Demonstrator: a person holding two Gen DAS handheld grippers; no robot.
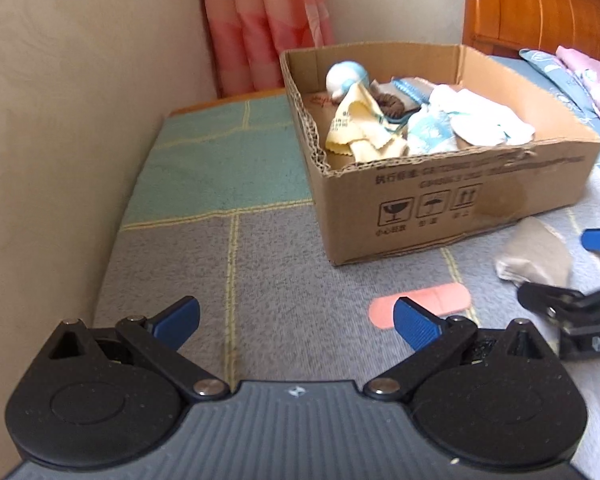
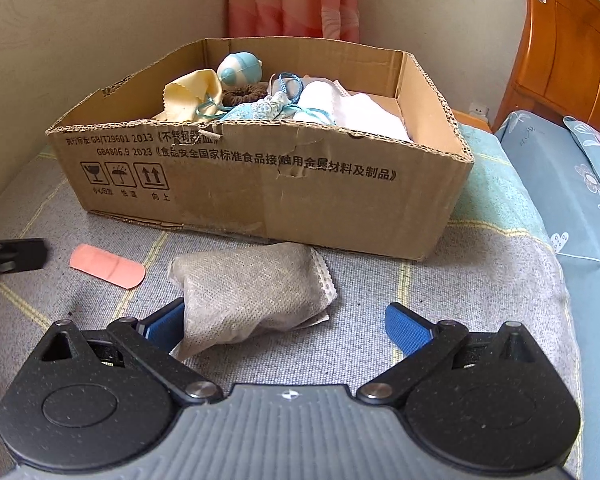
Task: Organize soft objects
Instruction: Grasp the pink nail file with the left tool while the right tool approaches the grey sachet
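Tongs of both hands stand spread wide and hold nothing. Between the pads of the right gripper (image 2: 290, 322) lies a grey fabric pouch (image 2: 248, 296) on the grey and teal blanket (image 2: 440, 300); its near corner covers part of the left pad, so whether pad and pouch touch cannot be told, while the right pad stands well apart from it. Left of the pouch lies a pink bandage strip (image 2: 108, 266), and straight ahead, just behind the pouch, stands the cardboard box (image 2: 260, 184), open at the top. Its front wall hides the lower parts of the soft things inside: a yellow cloth (image 2: 192, 94), a blue and white ball (image 2: 240, 68), a brown scrunchie (image 2: 246, 94) and white cloths (image 2: 360, 108). From the left gripper (image 1: 296, 320) the same box (image 1: 452, 196) is ahead and to the right, and the bandage strip (image 1: 440, 300) lies just past the right pad, which covers one of its ends. The pouch (image 1: 536, 256) shows blurred at the right margin, where the right gripper (image 1: 580, 276) is cut off by the picture's edge.
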